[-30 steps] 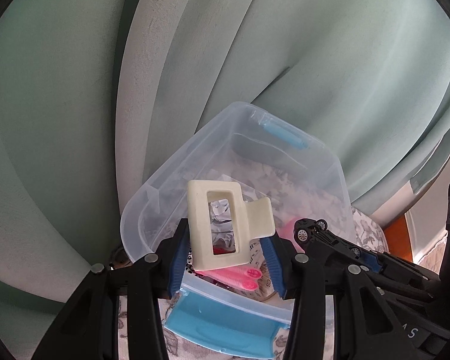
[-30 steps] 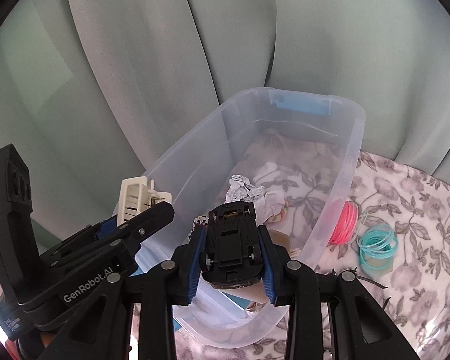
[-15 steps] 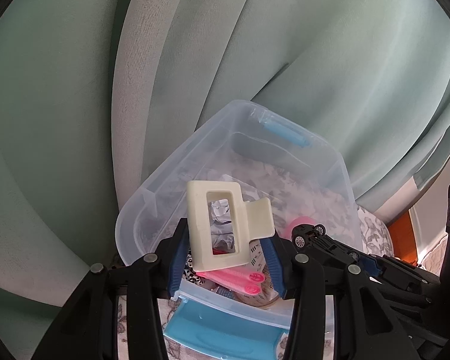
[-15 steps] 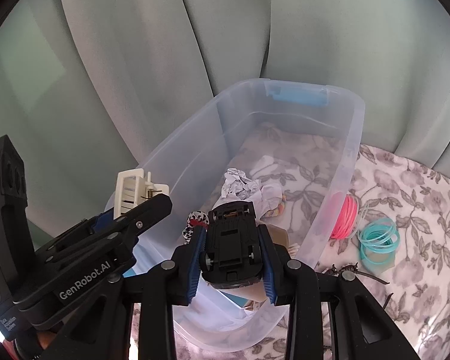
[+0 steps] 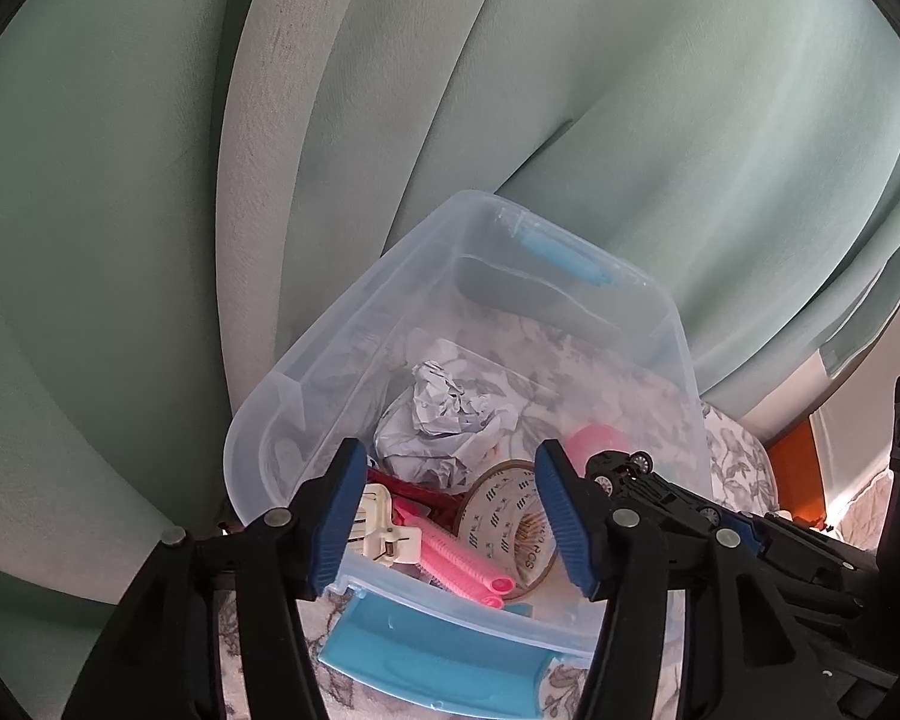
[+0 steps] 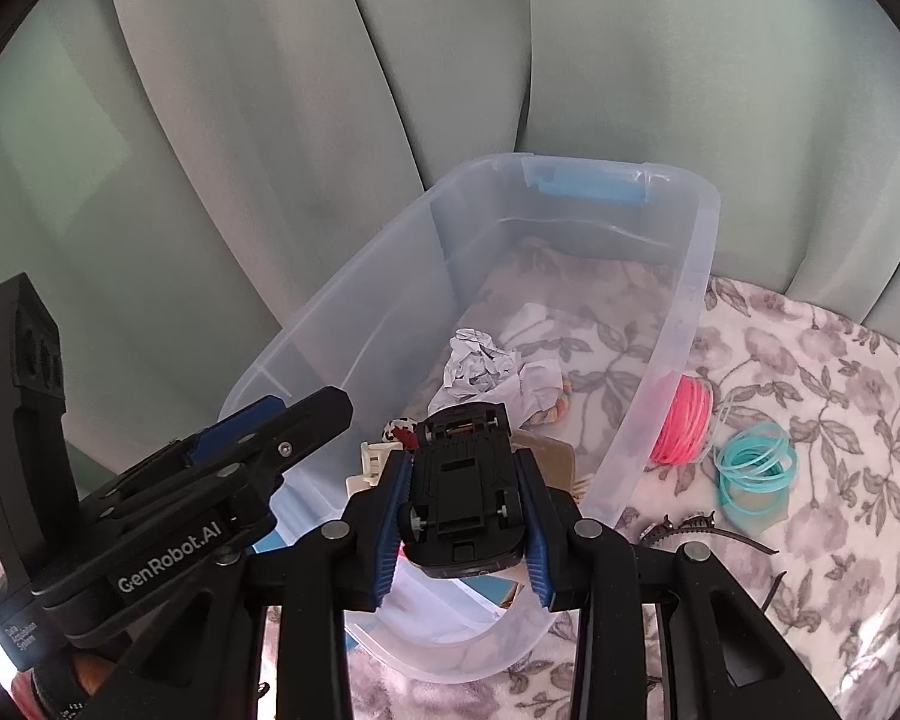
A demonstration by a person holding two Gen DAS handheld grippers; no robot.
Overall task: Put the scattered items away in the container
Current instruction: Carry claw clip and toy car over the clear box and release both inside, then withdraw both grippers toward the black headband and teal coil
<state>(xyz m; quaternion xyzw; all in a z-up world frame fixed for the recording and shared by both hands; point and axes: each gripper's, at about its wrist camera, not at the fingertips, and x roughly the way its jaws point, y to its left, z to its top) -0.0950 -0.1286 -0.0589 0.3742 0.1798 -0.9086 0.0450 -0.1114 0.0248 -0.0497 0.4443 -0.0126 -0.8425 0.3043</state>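
Observation:
A clear plastic container (image 5: 306, 360) with blue handles stands on the floral cloth. My left gripper (image 5: 449, 455) hangs over its near end with its jaws opening and nothing between them. The cream hair claw (image 5: 384, 525) lies inside the container, beside pink curlers (image 5: 462, 564), a tape roll (image 5: 510, 522) and crumpled paper (image 5: 444, 420). My right gripper (image 6: 462, 462) is shut on a black toy car (image 6: 462, 492), underside up, above the container's (image 6: 699, 276) near edge. The left gripper (image 6: 270, 420) shows to its left.
Outside the container on the floral cloth (image 6: 810, 372) lie a pink coil of bands (image 6: 684, 420), teal bands (image 6: 753, 468) and a dark hair clip (image 6: 690, 525). A green curtain (image 6: 330, 120) hangs right behind the container.
The left jaws have spread and the cream hair claw has dropped from them into the container. The right gripper keeps hold of the toy car in the same place.

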